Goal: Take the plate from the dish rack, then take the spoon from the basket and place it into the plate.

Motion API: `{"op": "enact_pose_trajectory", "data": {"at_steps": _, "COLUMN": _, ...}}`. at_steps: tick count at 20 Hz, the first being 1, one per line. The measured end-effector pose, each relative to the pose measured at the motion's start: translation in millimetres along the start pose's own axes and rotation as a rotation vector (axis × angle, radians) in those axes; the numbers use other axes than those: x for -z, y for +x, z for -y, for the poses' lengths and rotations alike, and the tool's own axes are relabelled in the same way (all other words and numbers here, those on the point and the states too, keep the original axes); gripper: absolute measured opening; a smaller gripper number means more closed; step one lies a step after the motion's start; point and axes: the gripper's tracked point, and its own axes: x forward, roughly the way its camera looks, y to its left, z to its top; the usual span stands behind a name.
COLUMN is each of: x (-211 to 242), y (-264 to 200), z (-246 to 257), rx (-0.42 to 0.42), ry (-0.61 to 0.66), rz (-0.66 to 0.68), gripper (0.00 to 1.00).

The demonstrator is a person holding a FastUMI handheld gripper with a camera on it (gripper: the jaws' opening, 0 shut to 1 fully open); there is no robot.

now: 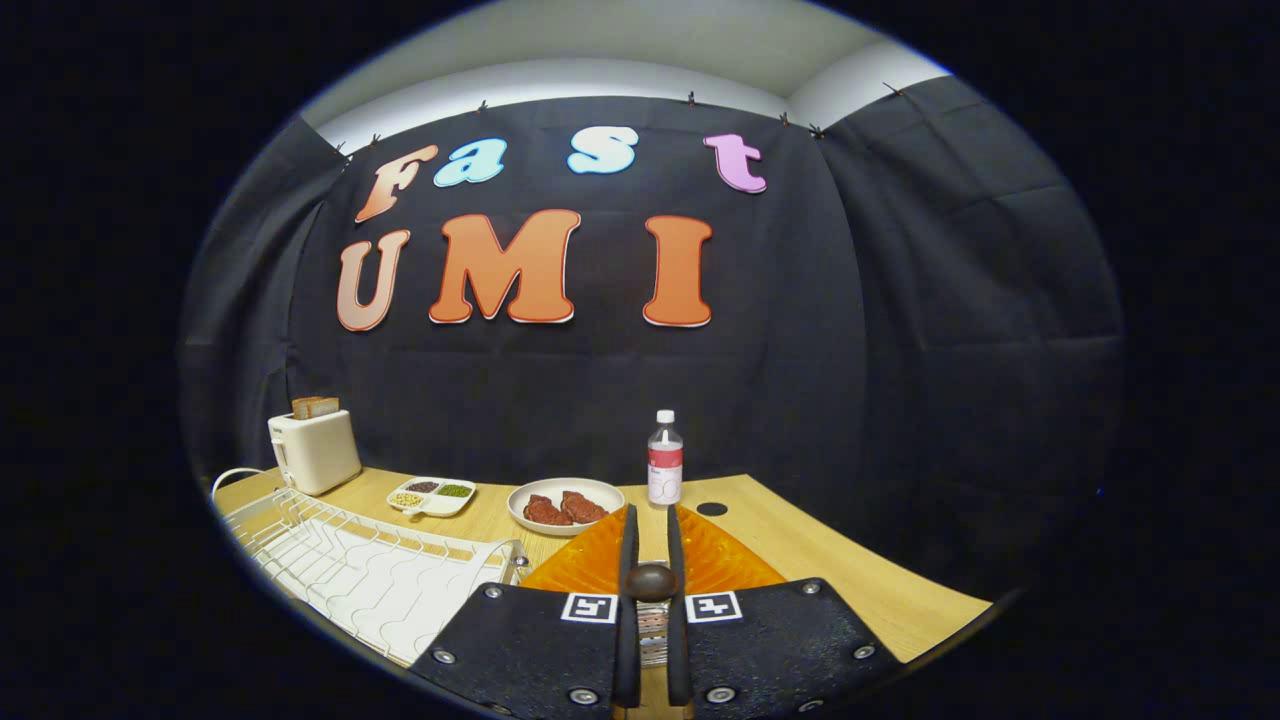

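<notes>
On my left I see the toaster [314,450] at the table [880,590] edge, bread poking from its top. The white dish rack [370,570] lies ahead of it, its near end cut off. Beyond sit a divided tray [432,495] and a bowl [566,503] of something reddish-brown I can't identify. My tongs [651,585] are nearly closed on a dark rounded spoon [651,581] end, over the orange plate [722,560], which they largely hide. A bottle [665,472] stands beyond
</notes>
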Motion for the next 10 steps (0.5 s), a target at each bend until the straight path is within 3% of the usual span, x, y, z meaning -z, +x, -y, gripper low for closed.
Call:
{"op": "enact_pose_trajectory", "data": {"at_steps": 5, "x": -56.1, "y": -61.6, "z": -1.6, "rx": -0.004, "ry": -0.020, "rz": 0.065, "gripper": 0.10}}
{"op": "enact_pose_trajectory", "data": {"at_steps": 10, "x": -84.9, "y": -130.9, "z": -43.1, "rx": -0.075, "ry": -0.015, "rz": 0.108, "gripper": 0.10}}
